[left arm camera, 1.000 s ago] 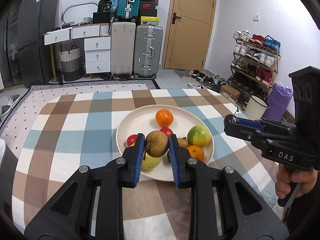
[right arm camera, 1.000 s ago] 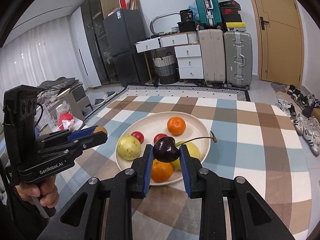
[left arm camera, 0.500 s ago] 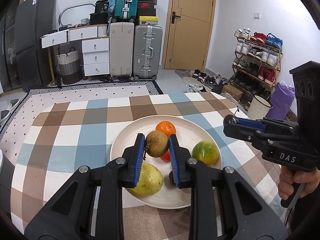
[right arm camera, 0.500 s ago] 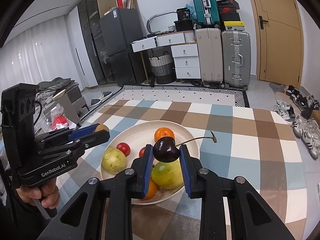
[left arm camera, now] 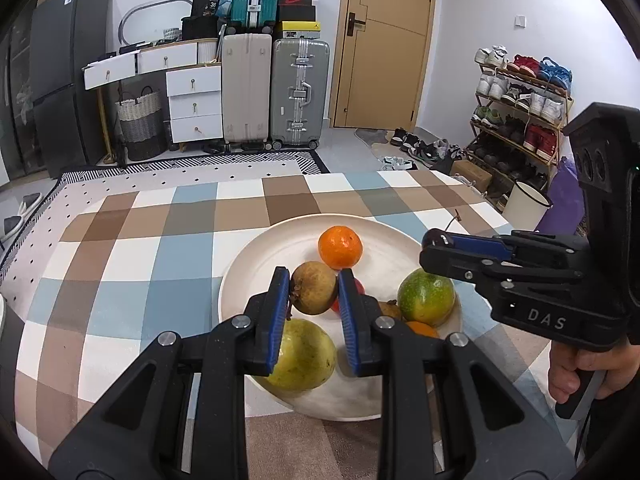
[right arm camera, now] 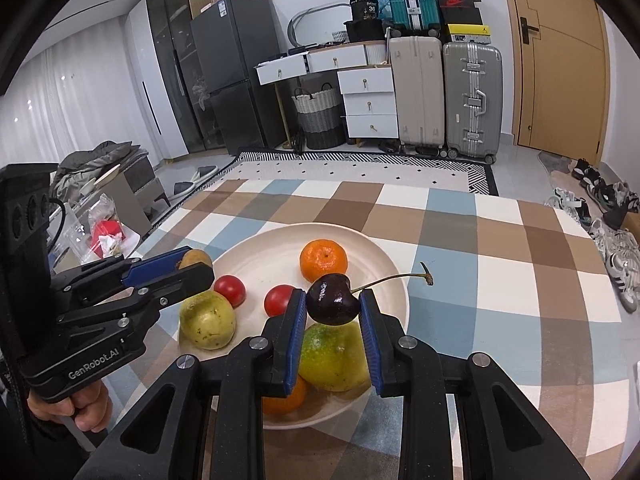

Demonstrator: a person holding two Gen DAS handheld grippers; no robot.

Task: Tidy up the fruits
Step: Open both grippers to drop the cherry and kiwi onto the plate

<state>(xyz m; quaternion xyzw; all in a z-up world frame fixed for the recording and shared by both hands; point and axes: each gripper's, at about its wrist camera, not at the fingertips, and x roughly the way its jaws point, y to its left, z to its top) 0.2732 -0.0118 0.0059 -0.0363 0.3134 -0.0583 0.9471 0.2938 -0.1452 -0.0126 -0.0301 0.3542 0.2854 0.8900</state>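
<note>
Above the plate (left arm camera: 256,264), the left gripper (left arm camera: 313,288) is clamped on a brown fruit (left arm camera: 314,287), taken across its middle; it looks firm and light. Over the plate's near side, the right gripper (right arm camera: 332,300) pinches a cherry (right arm camera: 331,299) by its flanks, stem (right arm camera: 396,278) free. The cherry is probably soft, glossy and slippery, so a gentle squeeze at the widest part suits it.

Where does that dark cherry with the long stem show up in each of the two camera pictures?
Left wrist view: the cherry peeks out far right, at the tip of the right gripper.
Right wrist view: the cherry sits centre, pinched between blue fingers.
Shared landmark: the orange mandarin on the plate.
</note>
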